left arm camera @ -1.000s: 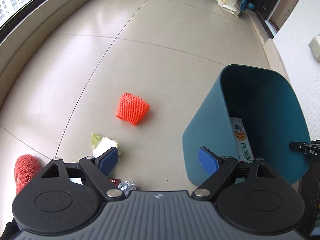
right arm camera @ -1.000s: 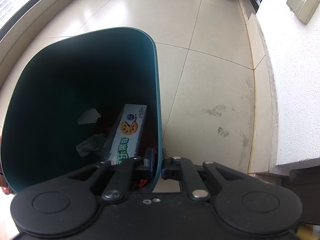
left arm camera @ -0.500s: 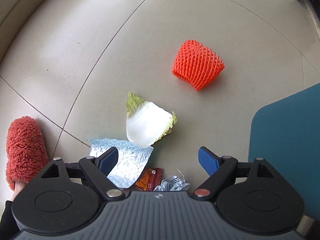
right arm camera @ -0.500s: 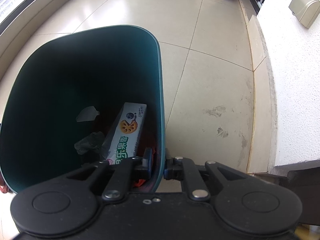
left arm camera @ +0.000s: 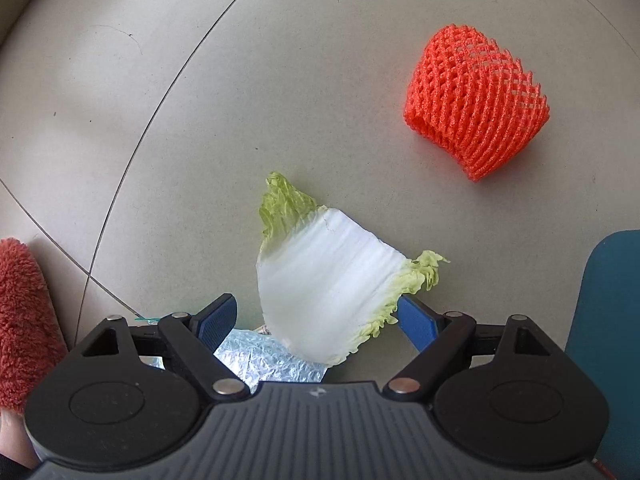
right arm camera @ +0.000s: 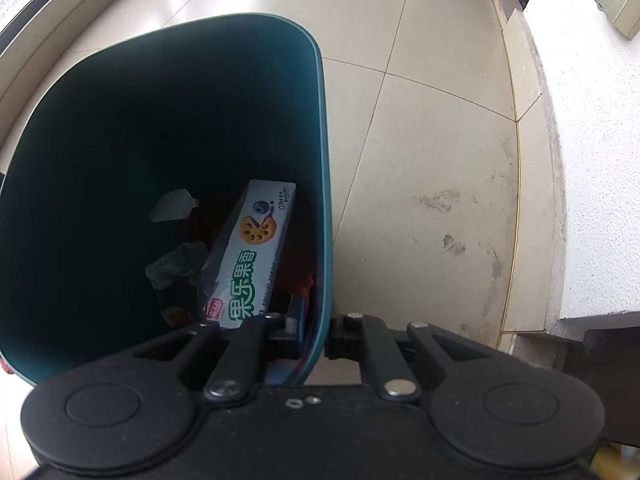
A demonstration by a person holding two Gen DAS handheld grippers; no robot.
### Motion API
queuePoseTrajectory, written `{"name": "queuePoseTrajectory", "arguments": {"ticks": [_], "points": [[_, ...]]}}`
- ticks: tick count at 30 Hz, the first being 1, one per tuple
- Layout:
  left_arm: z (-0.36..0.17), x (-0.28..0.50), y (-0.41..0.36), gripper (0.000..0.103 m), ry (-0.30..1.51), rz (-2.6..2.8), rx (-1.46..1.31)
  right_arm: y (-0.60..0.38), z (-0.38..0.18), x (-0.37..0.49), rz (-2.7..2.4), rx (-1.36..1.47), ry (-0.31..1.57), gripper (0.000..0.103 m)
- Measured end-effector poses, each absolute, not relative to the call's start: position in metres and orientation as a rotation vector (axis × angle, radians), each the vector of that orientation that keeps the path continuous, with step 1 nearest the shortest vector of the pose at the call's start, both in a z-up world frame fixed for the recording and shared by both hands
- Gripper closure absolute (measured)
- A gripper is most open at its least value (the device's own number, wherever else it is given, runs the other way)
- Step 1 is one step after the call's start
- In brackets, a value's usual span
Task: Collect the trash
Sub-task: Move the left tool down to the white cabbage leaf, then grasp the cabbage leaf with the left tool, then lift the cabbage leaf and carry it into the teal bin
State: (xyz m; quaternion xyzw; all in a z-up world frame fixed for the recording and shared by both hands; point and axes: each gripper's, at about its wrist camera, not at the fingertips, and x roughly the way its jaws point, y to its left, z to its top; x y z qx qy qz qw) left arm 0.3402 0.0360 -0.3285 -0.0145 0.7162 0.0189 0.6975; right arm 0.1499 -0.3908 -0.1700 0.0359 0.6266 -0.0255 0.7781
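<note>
The task looks partly done, judging by what already lies in the teal bin (right arm camera: 168, 128): a long snack box (right arm camera: 256, 256) leans against its right wall, with a crumpled clear wrapper (right arm camera: 176, 268), a pale scrap (right arm camera: 174, 210) and something orange near the bottom. The right gripper (right arm camera: 316, 328) is clamped on the bin's near rim, one finger inside and one outside the wall, holding the bin where it stands on the tiled floor (right arm camera: 440, 160), close to the white wall at the right edge. Several pieces are left on the floor. The left gripper (left arm camera: 316, 320) points down over them with its jaws wide apart and nothing held; a torn piece of Chinese cabbage (left arm camera: 324, 288) lies between and just ahead of the blue pads (left arm camera: 218, 314), not pressed by either. Under the cabbage's near edge is a sheet of crinkled foil (left arm camera: 264, 364), and further off toward the upper right is an orange foam fruit net (left arm camera: 476, 104). A fuzzy red slipper (left arm camera: 24, 320) shows at the left edge and the bin's side at the right edge. The cabbage seems the next pick, then the foil and the net.
</note>
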Motion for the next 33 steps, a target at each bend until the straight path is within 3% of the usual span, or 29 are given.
{"name": "queuePoseTrajectory", "arguments": {"ticks": [7, 13, 16, 19, 22, 27, 33], "points": [[-0.348, 0.349, 0.047, 0.015, 1.613, 0.037, -0.101, -0.391, -0.173, 0.151, -0.061, 0.092, 1.365, 0.094], [-0.346, 0.345, 0.051, 0.023, 1.585, 0.056, -0.099, -0.392, -0.175, 0.151, -0.064, 0.090, 1.367, 0.094], [-0.335, 0.344, 0.053, 0.039, 1.555, 0.069, -0.098, -0.392, -0.174, 0.150, -0.062, 0.090, 1.365, 0.094], [-0.333, 0.343, 0.058, 0.079, 1.571, 0.096, -0.101, -0.393, -0.173, 0.150, -0.062, 0.094, 1.363, 0.094], [-0.330, 0.341, 0.063, 0.079, 1.569, 0.109, -0.109, -0.393, -0.172, 0.149, -0.063, 0.094, 1.361, 0.094], [-0.314, 0.339, 0.057, 0.091, 1.529, 0.116, -0.142, -0.392, -0.172, 0.149, -0.063, 0.088, 1.359, 0.094], [-0.281, 0.334, 0.050, 0.097, 1.479, 0.121, -0.101, -0.393, -0.172, 0.149, -0.065, 0.096, 1.358, 0.095]]}}
